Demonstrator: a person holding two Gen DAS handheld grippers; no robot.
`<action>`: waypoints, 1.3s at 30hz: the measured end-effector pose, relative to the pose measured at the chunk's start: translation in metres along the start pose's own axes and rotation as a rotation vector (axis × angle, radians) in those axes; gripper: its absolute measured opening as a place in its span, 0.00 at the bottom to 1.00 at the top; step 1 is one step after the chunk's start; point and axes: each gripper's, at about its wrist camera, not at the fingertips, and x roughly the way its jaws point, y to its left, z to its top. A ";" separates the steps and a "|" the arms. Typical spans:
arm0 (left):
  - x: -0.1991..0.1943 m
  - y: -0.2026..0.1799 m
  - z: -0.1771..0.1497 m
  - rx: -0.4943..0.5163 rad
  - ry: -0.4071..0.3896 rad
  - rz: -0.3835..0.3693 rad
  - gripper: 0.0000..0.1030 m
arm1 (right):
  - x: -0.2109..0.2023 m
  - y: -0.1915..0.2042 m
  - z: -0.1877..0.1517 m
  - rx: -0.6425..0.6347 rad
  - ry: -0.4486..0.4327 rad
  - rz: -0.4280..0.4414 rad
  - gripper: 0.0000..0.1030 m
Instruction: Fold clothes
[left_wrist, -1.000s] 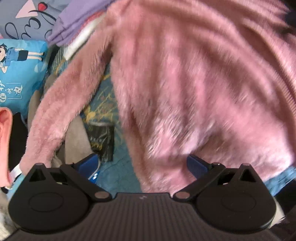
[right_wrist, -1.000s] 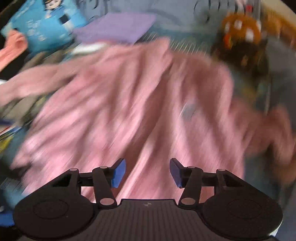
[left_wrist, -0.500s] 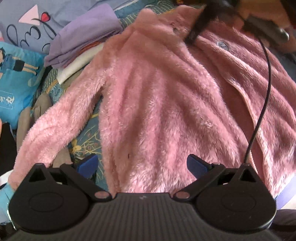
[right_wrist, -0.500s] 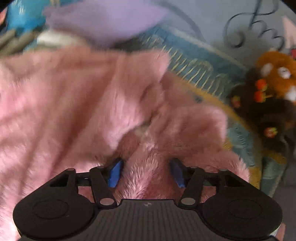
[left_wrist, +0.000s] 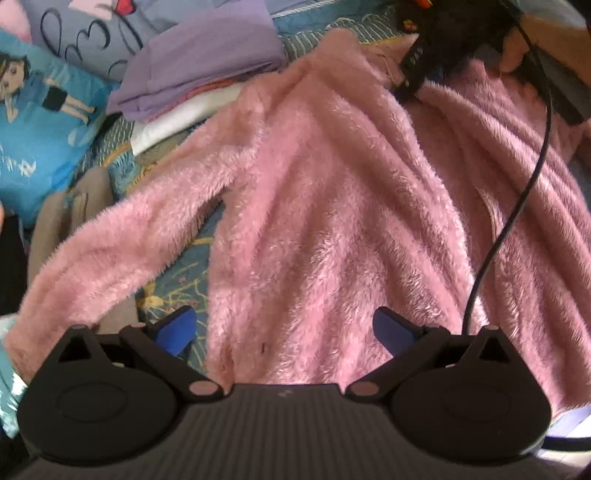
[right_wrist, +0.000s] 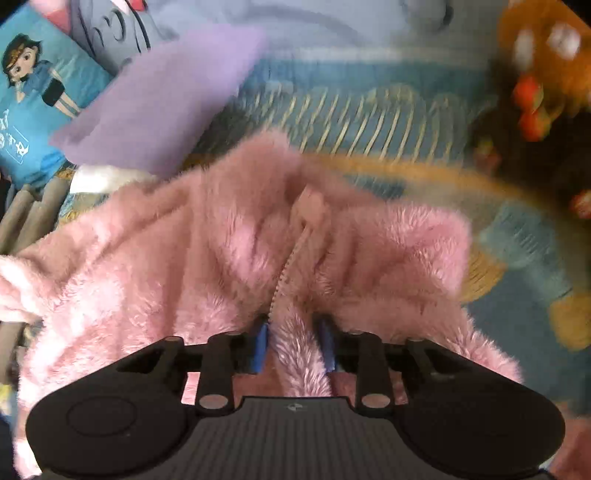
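Observation:
A fluffy pink fleece jacket (left_wrist: 332, 206) lies spread on a teal quilt (left_wrist: 184, 266), one sleeve (left_wrist: 122, 243) stretched to the lower left. My left gripper (left_wrist: 284, 328) hangs open above the jacket's lower edge, nothing between its blue pads. My right gripper (right_wrist: 293, 347) is at the collar by the zipper (right_wrist: 291, 258), with a bunched fold of fleece (right_wrist: 295, 332) pinched between its pads; its jaws are opening slightly. In the left wrist view the right gripper (left_wrist: 410, 74) shows as a black tool at the collar, its cable (left_wrist: 517, 206) trailing over the jacket.
Folded purple cloth (left_wrist: 199, 66) on white fabric (left_wrist: 166, 125) lies beyond the sleeve, beside a blue cartoon pillow (left_wrist: 40, 125). Beige garments (left_wrist: 48, 229) sit at the left. An orange and brown plush toy (right_wrist: 543, 92) lies to the right of the collar.
The right gripper swept across the jacket to the collar and closed on a fold of fleece. The left gripper drew back and rose, so more of the jacket shows.

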 end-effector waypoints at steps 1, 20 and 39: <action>-0.001 0.000 0.000 0.005 -0.003 -0.003 1.00 | -0.017 -0.007 -0.006 0.028 -0.064 -0.020 0.39; -0.025 -0.023 0.030 0.040 -0.083 -0.068 1.00 | -0.019 -0.121 -0.064 -0.500 0.205 -0.186 0.77; -0.016 -0.053 0.025 0.068 -0.026 -0.045 1.00 | -0.060 -0.183 -0.055 -0.222 0.199 -0.493 0.44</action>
